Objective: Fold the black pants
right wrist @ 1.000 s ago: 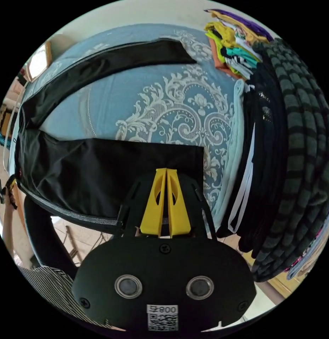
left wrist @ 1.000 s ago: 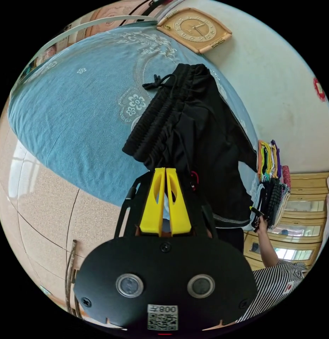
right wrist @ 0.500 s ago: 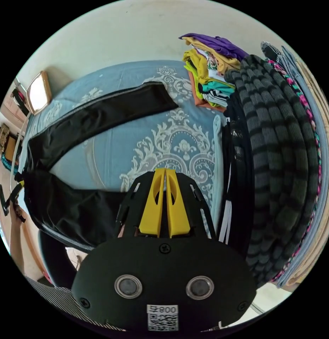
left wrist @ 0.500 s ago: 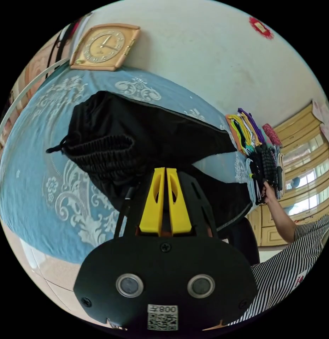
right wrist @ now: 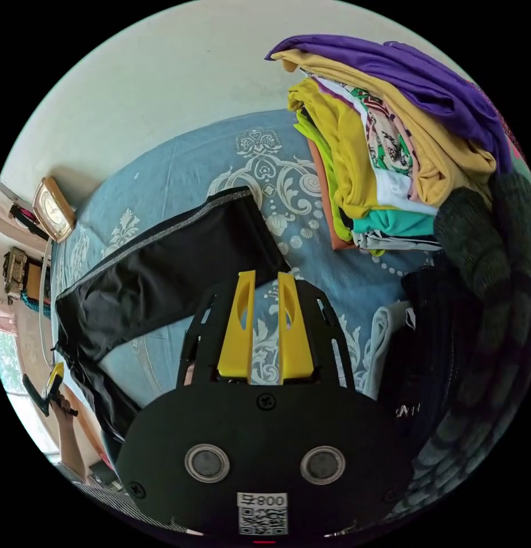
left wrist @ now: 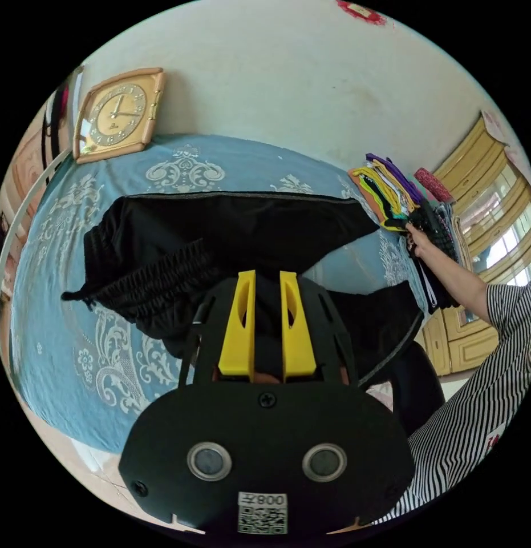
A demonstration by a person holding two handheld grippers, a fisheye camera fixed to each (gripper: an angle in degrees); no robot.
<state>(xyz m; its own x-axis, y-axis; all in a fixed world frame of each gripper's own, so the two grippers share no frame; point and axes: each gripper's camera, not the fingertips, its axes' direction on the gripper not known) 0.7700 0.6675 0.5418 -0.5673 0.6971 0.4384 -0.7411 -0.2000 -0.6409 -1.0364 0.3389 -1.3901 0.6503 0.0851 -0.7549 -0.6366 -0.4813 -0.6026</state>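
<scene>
Black pants [left wrist: 236, 228]: lying on the bed [left wrist: 60, 319], which carries a blue spread with a pale floral pattern; gathered drawstring waistband [left wrist: 145, 279] toward the bed's near edge, one leg [right wrist: 162, 268] stretched flat across the spread toward the far side, the other leg's cuff draped over the near edge. Left hand-held gripper [left wrist: 267, 274]: yellow jaws apart, poised just above the pants close to the waistband, black cloth visible in the gap; whether the jaws touch the cloth cannot be told. Right hand-held gripper [right wrist: 265, 279]: yellow jaws apart, nothing between them, above the spread beside the end of the stretched leg. Stack of folded clothes [right wrist: 379, 148]: purple, yellow, teal and orange pieces, at the bed's corner by the wall. Dark striped knit pile [right wrist: 482, 274]: just beside that stack. Wall clock [left wrist: 114, 114]: propped against the wall at the bed's far edge. Person's striped sleeve [left wrist: 476, 394]: near the bed's edge.
</scene>
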